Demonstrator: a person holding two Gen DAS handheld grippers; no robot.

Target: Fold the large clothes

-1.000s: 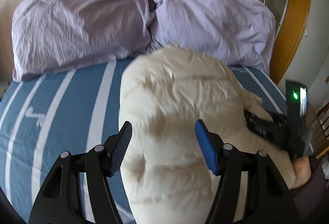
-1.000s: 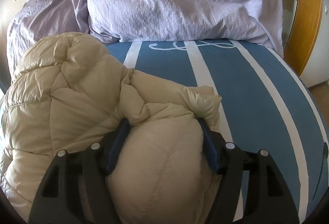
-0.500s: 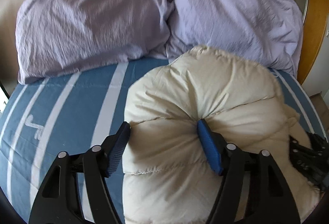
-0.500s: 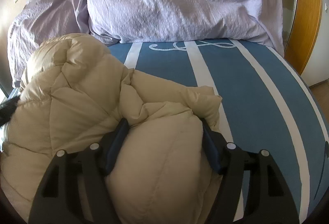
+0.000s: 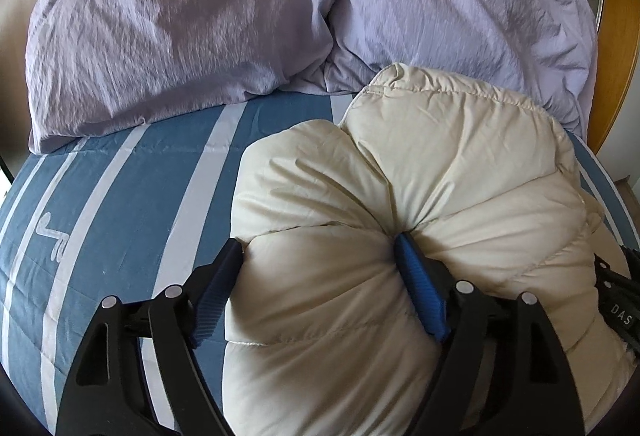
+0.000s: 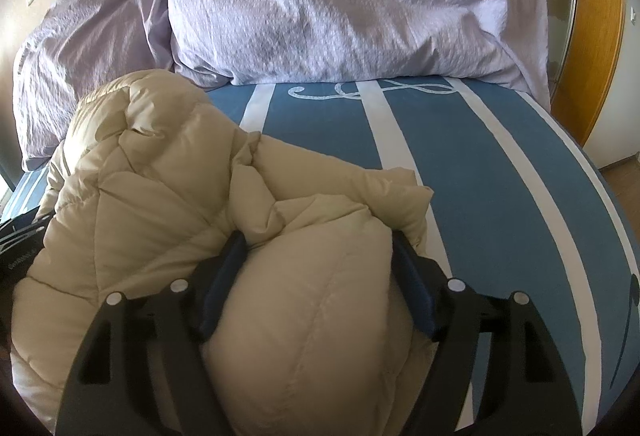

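Cream jacket [image 5: 420,196] bunched on the striped bed [image 5: 120,204], just short of the pillows [image 5: 180,24]. Left tool [image 5: 320,276] lowered since a second ago, opening, padding bulging between pads. Right tool [image 6: 320,268] opening too, pads still denting a fold. Likely release; fold laid.

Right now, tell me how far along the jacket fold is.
Done: the jacket already lies bundled into a thick, doubled-over mound on the bed, in front of the pillows. In hand: both grippers, left and right, have puffy folds between their pads, and their jaws are opening, apparently letting go. Left: a loose flap sticks out on one side; tucking and flattening probably remain.
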